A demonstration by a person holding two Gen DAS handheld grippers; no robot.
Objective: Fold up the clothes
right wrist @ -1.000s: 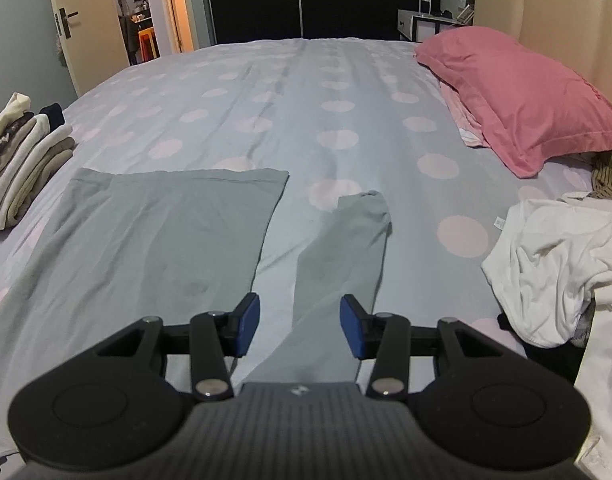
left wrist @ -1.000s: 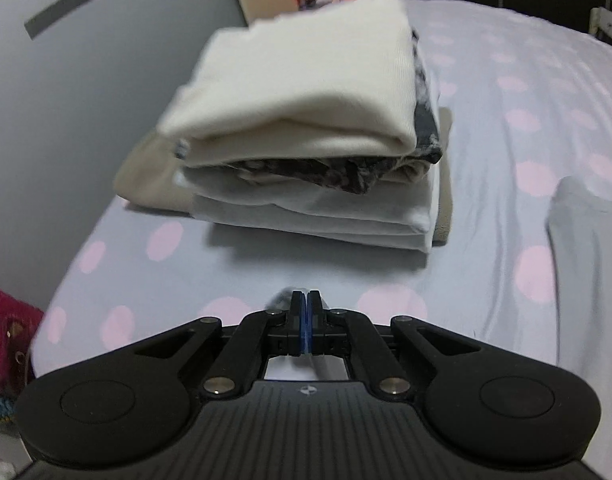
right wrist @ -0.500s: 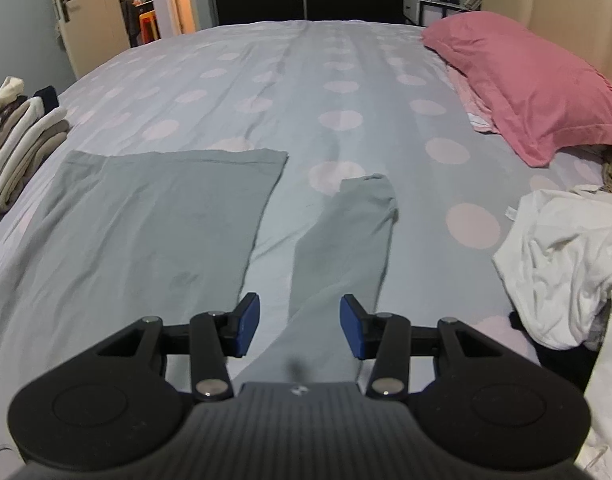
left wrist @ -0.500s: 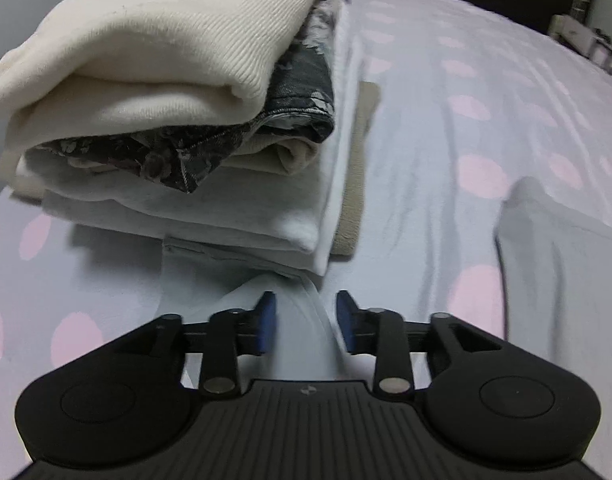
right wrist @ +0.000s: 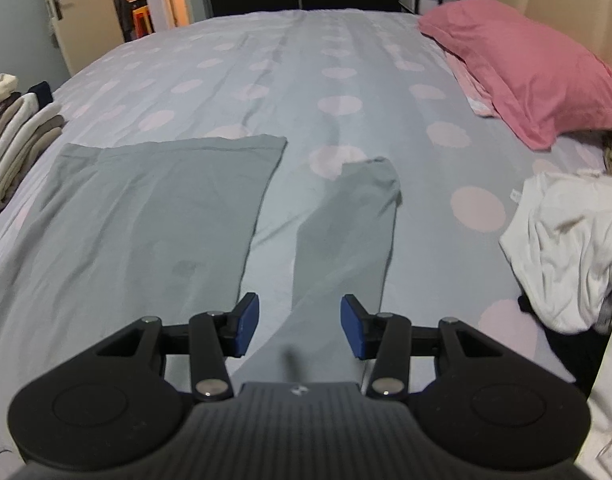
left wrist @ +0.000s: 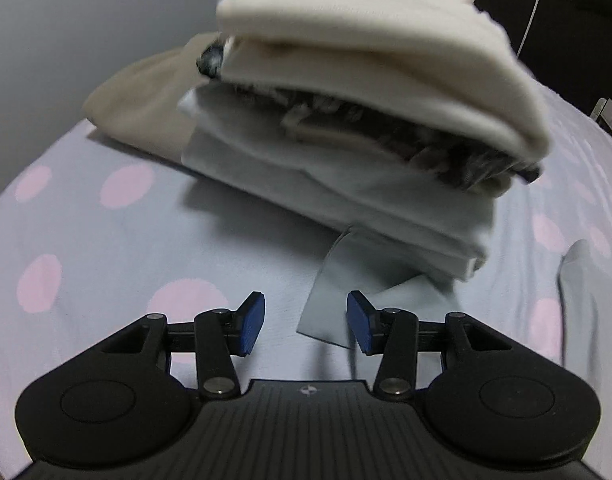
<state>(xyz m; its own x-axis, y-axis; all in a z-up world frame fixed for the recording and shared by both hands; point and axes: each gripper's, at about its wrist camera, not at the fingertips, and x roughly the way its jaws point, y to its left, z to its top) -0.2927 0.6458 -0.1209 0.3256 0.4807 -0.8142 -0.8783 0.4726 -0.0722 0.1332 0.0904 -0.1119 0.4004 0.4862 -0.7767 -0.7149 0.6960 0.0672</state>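
A grey long-sleeved garment [right wrist: 154, 216] lies flat on the bed, one sleeve [right wrist: 350, 232] stretched out in the right wrist view. My right gripper [right wrist: 300, 326] is open and empty just above that sleeve's near part. In the left wrist view my left gripper [left wrist: 306, 326] is open and empty, with the end of the other grey sleeve [left wrist: 342, 292] lying between and just beyond its fingertips, next to a stack of folded clothes [left wrist: 346, 120]. The garment's edge [left wrist: 582, 280] shows at the right.
The bed has a grey sheet with pink dots [right wrist: 338, 80]. The folded stack also shows at the left edge in the right wrist view [right wrist: 14, 136]. A pink pillow [right wrist: 526, 64] lies at the far right. A crumpled white garment [right wrist: 570, 248] lies at the right.
My left gripper opened from shut, let the sleeve end lie on the bed, and swung to face the stack. My right gripper stayed open and drew slightly nearer the sleeve.
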